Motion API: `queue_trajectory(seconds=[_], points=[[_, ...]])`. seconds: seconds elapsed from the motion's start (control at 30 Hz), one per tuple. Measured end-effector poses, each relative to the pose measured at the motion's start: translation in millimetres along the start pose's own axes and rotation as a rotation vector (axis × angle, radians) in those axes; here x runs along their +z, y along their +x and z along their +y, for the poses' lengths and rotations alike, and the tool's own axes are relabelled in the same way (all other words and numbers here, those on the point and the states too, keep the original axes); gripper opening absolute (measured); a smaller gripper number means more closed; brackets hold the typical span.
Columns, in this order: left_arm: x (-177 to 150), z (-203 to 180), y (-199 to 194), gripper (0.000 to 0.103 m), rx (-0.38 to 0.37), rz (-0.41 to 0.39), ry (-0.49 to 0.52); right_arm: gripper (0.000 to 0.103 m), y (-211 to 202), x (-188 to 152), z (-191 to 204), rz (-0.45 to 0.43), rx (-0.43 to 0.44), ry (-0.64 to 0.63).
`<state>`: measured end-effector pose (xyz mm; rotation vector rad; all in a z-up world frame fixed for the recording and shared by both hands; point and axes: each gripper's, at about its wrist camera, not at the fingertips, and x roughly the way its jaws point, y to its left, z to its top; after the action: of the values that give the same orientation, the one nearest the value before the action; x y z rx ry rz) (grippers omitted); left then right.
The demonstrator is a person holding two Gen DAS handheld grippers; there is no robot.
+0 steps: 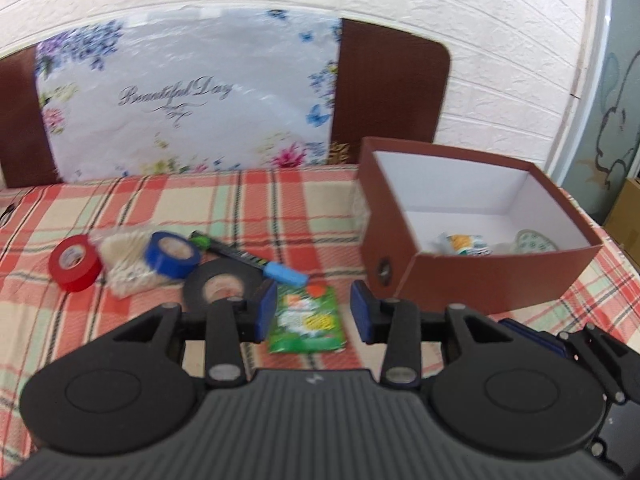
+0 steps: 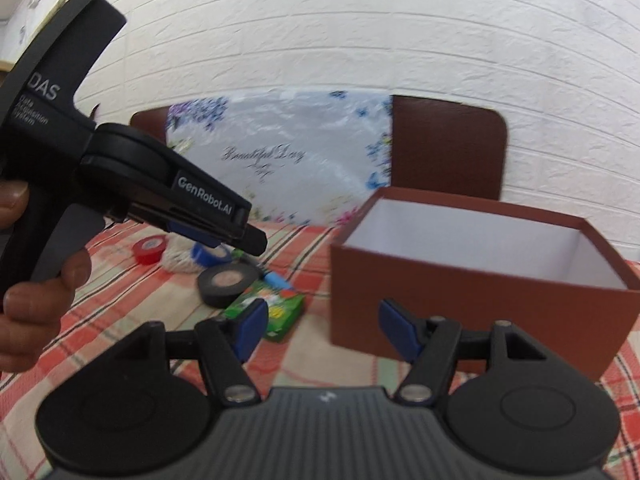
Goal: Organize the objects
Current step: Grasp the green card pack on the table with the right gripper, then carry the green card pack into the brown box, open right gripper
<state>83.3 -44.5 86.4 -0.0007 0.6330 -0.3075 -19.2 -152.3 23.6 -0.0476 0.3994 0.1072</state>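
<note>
A brown box (image 1: 492, 276) with a white inside stands at the right on the plaid cloth and holds a small packet (image 1: 464, 245) and a round dotted item (image 1: 536, 242). My left gripper (image 1: 313, 311) is open above a green packet (image 1: 307, 319). Left of it lie black tape (image 1: 222, 286), blue tape (image 1: 172, 254), red tape (image 1: 74, 264), a cream bundle (image 1: 126, 260) and a blue-tipped pen (image 1: 248, 258). My right gripper (image 2: 324, 330) is open and empty, near the box's (image 2: 472, 304) front left corner. The left gripper (image 2: 256, 242) shows there above the tapes.
A brown chair back (image 1: 390, 88) draped with a flowered "Beautiful Day" sheet (image 1: 188, 96) stands behind the table, against a white brick wall. The plaid tablecloth (image 1: 304, 208) covers the table.
</note>
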Motion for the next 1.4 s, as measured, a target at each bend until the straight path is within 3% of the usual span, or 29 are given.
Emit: queue_trajectory(seconds=[0.23,0.47,0.57,0.63,0.7,0.77,0.83,0.87,0.9,0.93,1.17,1.2,1.23,1.33,1.4], points=[[-33.9,55.1,9.8,0.043,0.090,0.049,-0.074,0.062,14.4,-8.2,30.3,0.080,0.073,-0.058],[-75.2,115.9,21.0,0.043,0.205,0.076,-0.154,0.062,54.0,-8.6,36.7,0.192,0.113,-0.025],[-91.5,125.7,12.9,0.044,0.163,-0.035,-0.153,0.064,78.9,0.0,40.1,0.221,0.119,0.001],[-95.4,127.9,9.2,0.047,0.136,-0.072,-0.171,0.081,94.6,5.6,47.5,0.214,0.083,-0.007],[-93.8,129.8,9.6,0.049,0.120,-0.077,-0.182,0.089,113.6,9.9,51.1,0.212,0.046,0.005],[-93.0,129.6,11.1,0.050,0.111,-0.082,-0.180,0.090,134.0,8.7,53.1,0.239,-0.002,0.004],[-93.4,127.5,11.4,0.051,0.114,-0.083,-0.168,0.083,151.7,1.7,48.1,0.284,-0.013,0.027],[-93.8,126.6,11.7,0.051,0.116,-0.083,-0.163,0.079,152.5,-0.6,42.0,0.277,0.001,0.068],[-95.1,126.7,12.1,0.052,0.116,-0.083,-0.158,0.068,148.8,-0.1,38.6,0.271,-0.004,0.082],[-94.9,126.2,12.3,0.053,0.116,-0.082,-0.154,0.065,144.5,0.3,36.7,0.278,-0.002,0.082],[-91.1,112.3,11.6,0.054,0.141,-0.028,-0.086,0.064,58.4,-35.8,32.1,0.266,0.081,-0.030],[-88.6,108.2,8.3,0.054,0.107,-0.005,-0.104,0.066,44.9,-41.4,28.2,0.262,0.086,-0.031],[-85.2,104.2,4.1,0.053,0.033,0.020,-0.144,0.074,33.7,-45.5,24.7,0.262,0.090,-0.026],[-73.1,79.7,-3.2,0.050,-0.175,0.096,-0.203,0.079,17.5,-51.0,18.6,0.260,0.095,-0.013],[-66.6,56.7,-3.5,0.050,-0.235,0.134,-0.183,0.080,19.8,-48.4,17.3,0.262,0.093,0.002]])
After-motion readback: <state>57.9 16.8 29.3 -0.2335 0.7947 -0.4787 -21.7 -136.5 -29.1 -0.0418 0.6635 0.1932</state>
